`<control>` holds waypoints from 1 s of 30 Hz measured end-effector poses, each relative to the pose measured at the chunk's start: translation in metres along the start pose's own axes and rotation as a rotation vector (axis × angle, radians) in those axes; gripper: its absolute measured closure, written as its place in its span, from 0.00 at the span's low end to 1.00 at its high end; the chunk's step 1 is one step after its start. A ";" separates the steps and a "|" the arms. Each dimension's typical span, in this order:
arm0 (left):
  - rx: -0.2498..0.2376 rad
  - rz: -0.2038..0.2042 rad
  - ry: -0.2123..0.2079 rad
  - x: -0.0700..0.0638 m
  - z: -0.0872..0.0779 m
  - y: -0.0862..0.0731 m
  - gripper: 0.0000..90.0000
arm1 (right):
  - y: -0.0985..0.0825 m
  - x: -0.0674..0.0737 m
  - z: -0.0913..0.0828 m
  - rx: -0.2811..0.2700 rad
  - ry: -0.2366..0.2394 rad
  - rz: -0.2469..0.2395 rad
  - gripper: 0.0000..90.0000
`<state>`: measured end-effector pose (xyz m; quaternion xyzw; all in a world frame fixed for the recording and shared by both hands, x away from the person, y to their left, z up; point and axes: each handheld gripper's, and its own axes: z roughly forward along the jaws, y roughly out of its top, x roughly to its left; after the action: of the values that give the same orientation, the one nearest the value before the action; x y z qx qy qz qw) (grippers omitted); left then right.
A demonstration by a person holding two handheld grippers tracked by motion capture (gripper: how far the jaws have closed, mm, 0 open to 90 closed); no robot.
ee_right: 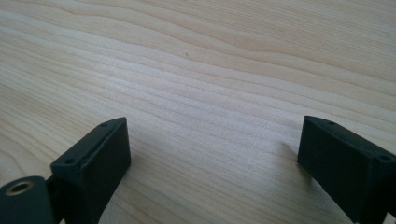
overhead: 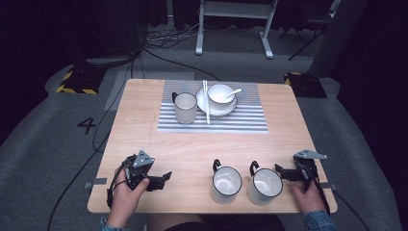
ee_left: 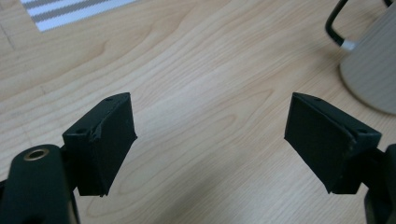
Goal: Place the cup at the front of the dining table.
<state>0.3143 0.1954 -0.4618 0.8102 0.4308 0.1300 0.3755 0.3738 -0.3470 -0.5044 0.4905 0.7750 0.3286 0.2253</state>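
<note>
Two mugs (overhead: 226,184) (overhead: 264,186) stand side by side near the worktop's (overhead: 192,154) front edge, handles toward the far side. Left hand-held gripper (overhead: 165,177): low over the front left of the worktop, jaws wide apart and empty; in its own view (ee_left: 210,140) a mug (ee_left: 373,65) stands ahead to the right. Right hand-held gripper (overhead: 280,171): at the front right, just beside the right mug, jaws spread and empty over bare wood in its own view (ee_right: 212,158). Farther back, a striped mat (overhead: 240,120) carries a third mug (overhead: 185,107), a plate (overhead: 204,101) with a bowl (overhead: 220,94) and spoon (overhead: 235,91), and chopsticks (overhead: 206,101).
</note>
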 end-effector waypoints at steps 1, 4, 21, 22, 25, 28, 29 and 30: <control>0.014 0.000 0.002 0.001 0.001 -0.002 0.18 | 0.000 0.000 0.000 0.000 0.000 0.000 0.11; 0.040 -0.003 0.018 0.005 0.006 -0.009 0.18 | 0.000 0.000 0.000 0.000 0.000 0.000 0.11; 0.184 0.067 0.044 -0.013 0.018 -0.021 0.18 | 0.000 0.000 0.000 0.000 0.000 0.000 0.11; 0.187 0.060 0.048 -0.014 0.019 -0.022 0.18 | 0.000 0.000 0.000 0.000 0.000 0.000 0.11; 0.208 0.075 0.055 -0.016 0.021 -0.022 0.17 | 0.000 0.000 0.000 0.000 0.000 0.000 0.11; 0.216 0.038 0.070 -0.019 0.022 -0.022 0.17 | 0.000 0.000 0.000 0.000 0.000 0.000 0.11; 0.214 0.043 0.076 -0.019 0.023 -0.021 0.17 | 0.000 0.000 0.000 0.001 0.001 0.003 0.11; 0.217 0.032 0.077 -0.020 0.023 -0.021 0.16 | 0.000 0.000 0.000 0.001 0.000 0.003 0.11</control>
<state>0.3023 0.1748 -0.4904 0.8473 0.4434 0.1199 0.2666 0.3737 -0.3467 -0.5043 0.4916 0.7745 0.3288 0.2246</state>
